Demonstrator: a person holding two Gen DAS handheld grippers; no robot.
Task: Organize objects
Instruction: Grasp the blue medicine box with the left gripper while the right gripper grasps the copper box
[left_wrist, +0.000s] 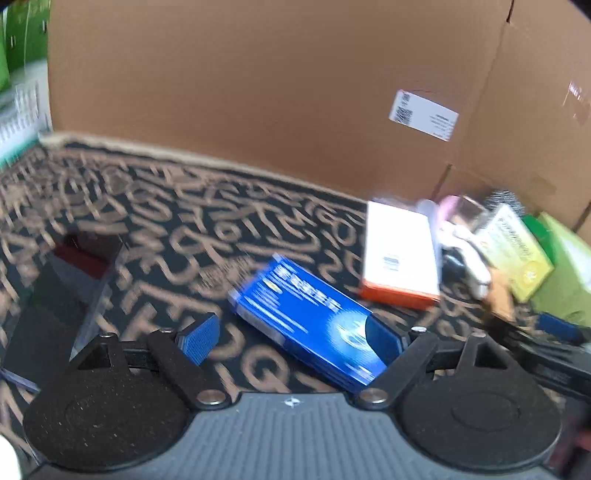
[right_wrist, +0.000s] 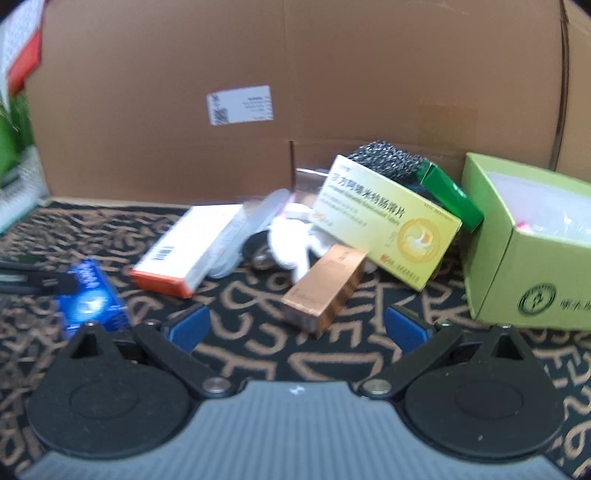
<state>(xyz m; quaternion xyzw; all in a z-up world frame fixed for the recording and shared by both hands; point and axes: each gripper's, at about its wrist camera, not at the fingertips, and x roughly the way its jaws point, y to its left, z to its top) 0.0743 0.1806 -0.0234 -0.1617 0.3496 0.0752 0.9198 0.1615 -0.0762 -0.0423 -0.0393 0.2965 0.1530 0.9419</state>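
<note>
Your left gripper (left_wrist: 299, 334), jaws wide, straddled the blue carton (left_wrist: 310, 321) at lower centre; your open right gripper (right_wrist: 297, 326) faced the copper box (right_wrist: 325, 288); a skewed close could have pushed either carton aside.

The big box (right_wrist: 295, 92) behind is plain matt corrugated cardboard with a white paper label (right_wrist: 240, 105), and the mat (right_wrist: 258, 350) under everything looks like woven cloth with a low, rough pile. The blue carton (left_wrist: 314, 328), the yellow carton (right_wrist: 388, 225) and the white-and-orange carton (right_wrist: 184, 254) are smooth printed card with a slight sheen; the copper box (right_wrist: 325, 288) has a glossy, metallic finish. The scourer (right_wrist: 388, 158) is coarse grey wire mesh, and the green open box (right_wrist: 524, 266) is matt card.
</note>
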